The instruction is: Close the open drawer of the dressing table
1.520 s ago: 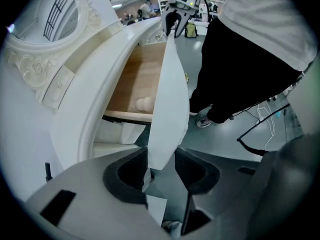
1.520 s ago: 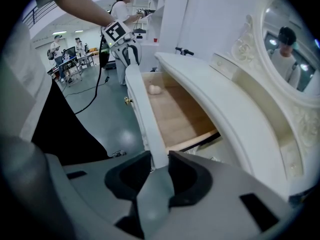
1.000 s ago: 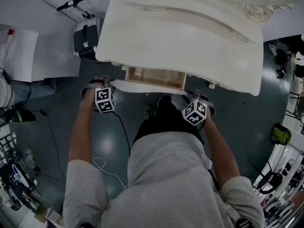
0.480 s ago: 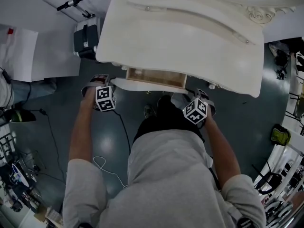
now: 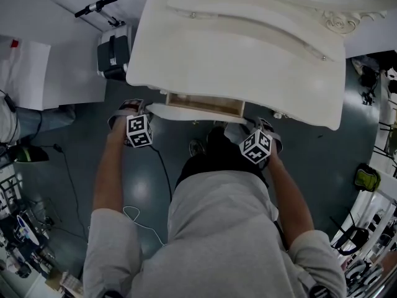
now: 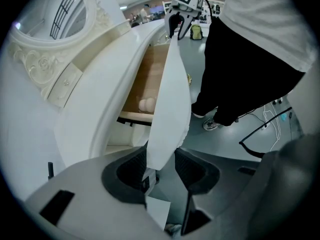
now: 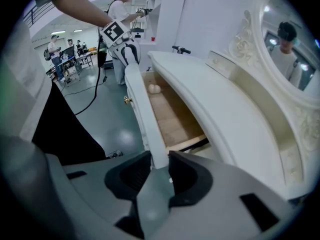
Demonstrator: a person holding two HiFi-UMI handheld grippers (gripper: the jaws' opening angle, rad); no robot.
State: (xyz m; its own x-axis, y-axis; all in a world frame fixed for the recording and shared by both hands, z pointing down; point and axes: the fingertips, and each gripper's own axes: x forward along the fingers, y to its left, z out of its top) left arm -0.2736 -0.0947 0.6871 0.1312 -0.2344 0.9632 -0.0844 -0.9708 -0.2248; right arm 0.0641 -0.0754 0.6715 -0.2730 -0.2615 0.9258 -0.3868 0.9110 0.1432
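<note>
In the head view, the dressing table [image 5: 236, 48] stands ahead of the person. Its drawer [image 5: 205, 104] is out partway, with a strip of wooden inside showing under the tabletop's edge. The left gripper [image 5: 129, 108] sits at the left end of the drawer front [image 5: 186, 113] and the right gripper [image 5: 265, 126] at the right end, both pointing steeply down. The step in hand looks like the push itself, with the drawer not yet home.

In the left gripper view, the white panel's end runs down between the jaws. The pads look pressed on either face of it, a clamp on the panel. A pale round object [image 6: 146, 104] lies inside the drawer near this end.

In the right gripper view, the jaws likewise pinch the panel's other end. A brass knob [image 7: 128, 100] shows on its outer face. The next move probably calls for both ends to travel evenly toward the table, so the drawer does not skew, and then a release.
</note>
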